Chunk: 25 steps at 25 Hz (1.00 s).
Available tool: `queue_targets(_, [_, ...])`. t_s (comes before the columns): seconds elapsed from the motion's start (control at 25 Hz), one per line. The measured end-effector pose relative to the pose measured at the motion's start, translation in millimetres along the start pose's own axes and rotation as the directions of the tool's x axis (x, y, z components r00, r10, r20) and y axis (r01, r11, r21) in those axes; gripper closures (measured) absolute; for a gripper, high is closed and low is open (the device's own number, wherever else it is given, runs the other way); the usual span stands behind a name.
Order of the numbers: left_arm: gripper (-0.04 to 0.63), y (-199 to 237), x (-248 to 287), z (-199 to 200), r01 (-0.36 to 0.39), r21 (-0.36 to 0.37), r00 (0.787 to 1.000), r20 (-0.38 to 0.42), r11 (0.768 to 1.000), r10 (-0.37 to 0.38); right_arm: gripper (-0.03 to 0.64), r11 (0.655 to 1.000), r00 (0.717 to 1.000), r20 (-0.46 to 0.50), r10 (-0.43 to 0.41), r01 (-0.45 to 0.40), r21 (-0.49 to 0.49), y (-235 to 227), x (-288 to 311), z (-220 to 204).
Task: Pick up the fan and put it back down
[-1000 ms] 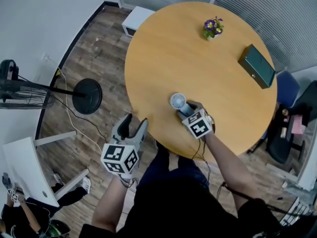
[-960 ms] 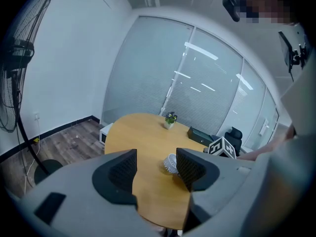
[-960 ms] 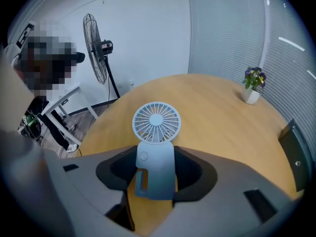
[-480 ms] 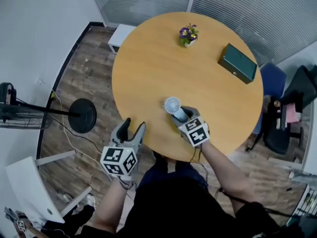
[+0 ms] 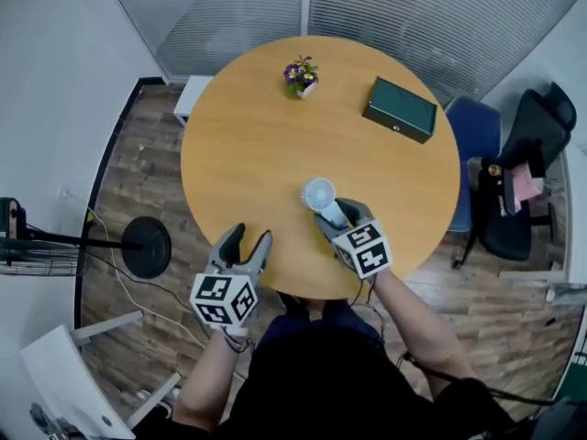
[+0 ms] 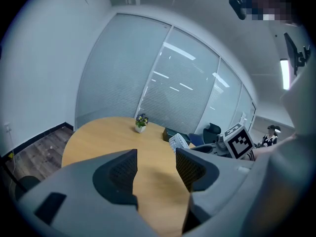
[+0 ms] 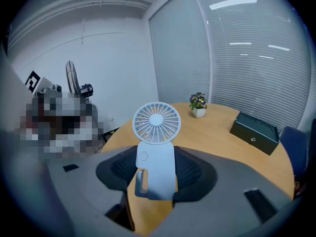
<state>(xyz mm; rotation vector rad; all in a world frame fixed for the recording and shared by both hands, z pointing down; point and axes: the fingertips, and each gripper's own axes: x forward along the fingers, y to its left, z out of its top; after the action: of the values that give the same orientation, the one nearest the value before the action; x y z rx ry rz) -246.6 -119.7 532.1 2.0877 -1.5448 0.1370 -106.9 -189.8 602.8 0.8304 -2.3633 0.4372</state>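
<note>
A small white handheld fan [image 5: 321,196] [image 7: 154,147] is held off the round wooden table [image 5: 248,145], its round grille up and its pale handle between the jaws. My right gripper [image 5: 336,216] [image 7: 155,172] is shut on that handle; both ribbed pads press its sides. My left gripper [image 5: 247,243] [image 6: 155,168] hangs at the table's near left edge, open, with nothing between its pads. The fan [image 6: 177,141] and the right gripper's marker cube [image 6: 239,141] also show in the left gripper view, off to the right.
A dark green box [image 5: 399,110] [image 7: 256,131] lies at the table's far right. A small potted flower [image 5: 301,74] [image 7: 198,104] stands at the far middle. A floor fan's round base [image 5: 146,247] is left of the table, office chairs [image 5: 514,191] to the right.
The fan has risen off the tabletop in my right gripper. My left gripper has shifted forward to the table's edge. The head view has swung so the table sits more central.
</note>
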Motion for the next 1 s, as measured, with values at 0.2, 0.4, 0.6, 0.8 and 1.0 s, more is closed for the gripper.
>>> queue_targets(0.2, [0.354, -32.5, 22.1, 6.5, 0.05, 0.038, 0.999, -0.018, 0.998, -0.05, 0.396, 0.997, 0.997, 0.036, -0.061, 0.06, 0.044, -32.8, -35.8, -1.1])
queue_targets(0.4, [0.354, -66.2, 42.2, 5.7, 0.094, 0.057, 0.995, -0.04, 0.994, -0.092, 0.396, 0.989, 0.99, 0.048, -0.129, 0.125, 0.085, -71.2, -66.8, -14.5])
queue_targets(0.6, [0.356, -97.6, 64.5, -2.4, 0.133, 0.074, 0.989, -0.075, 0.988, -0.128, 0.396, 0.975, 0.981, 0.052, -0.187, 0.179, 0.13, -109.0, -93.0, -36.0])
queue_targets(0.8, [0.356, -127.3, 89.3, -10.5, 0.164, 0.084, 0.982, -0.11, 0.983, -0.154, 0.396, 0.958, 0.972, 0.021, -0.233, 0.226, 0.178, -143.8, -117.1, -64.6])
queue_targets(1.0, [0.356, -157.6, 107.3, -22.6, 0.192, 0.099, 0.974, -0.141, 0.976, -0.177, 0.396, 0.939, 0.963, -0.029, -0.267, 0.267, 0.215, -171.1, -136.8, -100.1])
